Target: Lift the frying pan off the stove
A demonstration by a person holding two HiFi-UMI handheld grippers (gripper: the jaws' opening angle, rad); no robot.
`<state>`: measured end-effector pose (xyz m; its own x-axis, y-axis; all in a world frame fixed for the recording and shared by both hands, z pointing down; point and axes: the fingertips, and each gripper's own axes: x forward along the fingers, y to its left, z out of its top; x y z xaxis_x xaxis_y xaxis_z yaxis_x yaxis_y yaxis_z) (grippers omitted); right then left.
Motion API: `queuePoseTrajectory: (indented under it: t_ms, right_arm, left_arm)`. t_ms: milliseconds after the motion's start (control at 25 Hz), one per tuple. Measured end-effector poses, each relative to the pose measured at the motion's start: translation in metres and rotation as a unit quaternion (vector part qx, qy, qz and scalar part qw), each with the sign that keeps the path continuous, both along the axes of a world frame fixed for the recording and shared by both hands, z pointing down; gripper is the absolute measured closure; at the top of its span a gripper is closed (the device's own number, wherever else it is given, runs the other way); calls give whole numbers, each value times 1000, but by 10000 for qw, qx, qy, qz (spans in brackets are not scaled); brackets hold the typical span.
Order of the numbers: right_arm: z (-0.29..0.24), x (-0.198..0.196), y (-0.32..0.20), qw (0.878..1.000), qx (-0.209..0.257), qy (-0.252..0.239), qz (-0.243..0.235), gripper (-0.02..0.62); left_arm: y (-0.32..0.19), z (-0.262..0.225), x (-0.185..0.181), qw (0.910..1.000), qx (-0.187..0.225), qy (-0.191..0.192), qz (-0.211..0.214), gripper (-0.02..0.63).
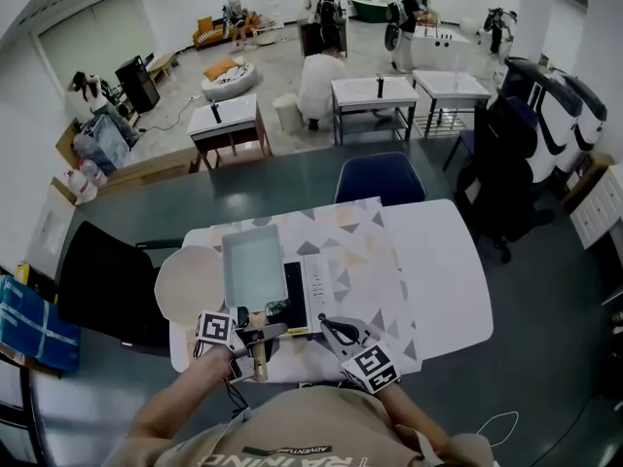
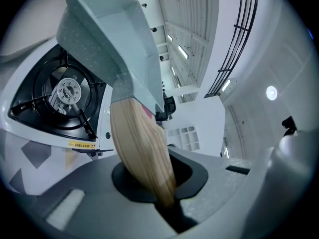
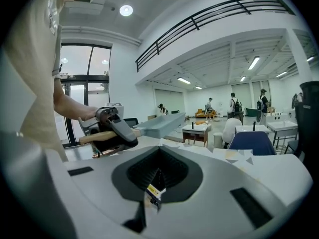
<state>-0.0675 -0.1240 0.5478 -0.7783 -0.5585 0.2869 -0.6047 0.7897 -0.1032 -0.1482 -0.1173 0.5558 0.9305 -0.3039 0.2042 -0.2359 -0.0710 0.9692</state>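
while left tongs [image 1: 253, 341] clamp pan handle [image 2: 142, 148], stove label [image 2: 79, 145] is illegible.

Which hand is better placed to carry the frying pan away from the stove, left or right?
Left. The left tongs grip the frying pan by its wooden handle; the right tongs are empty.

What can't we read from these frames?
Stove label print: left gripper view, too small.
Stove panel markings: head view, too small.
Frying pan far end: left gripper view, cut by the top edge.
Handle end: left gripper view, buried between the jaws of the left tool.
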Motion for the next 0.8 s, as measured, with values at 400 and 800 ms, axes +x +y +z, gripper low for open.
queuePoseTrajectory:
  t_ms: [400, 800]
  right_arm:
    - [-12, 1, -12, 9989, -87, -428, 142, 598]
    - [-1, -1, -8, 9998, -94, -171, 45, 598]
  left_arm:
    - [-1, -5, 6, 10000, -40, -36, -25, 588]
    - [1, -4, 4, 10000, -11, -63, 5, 588]
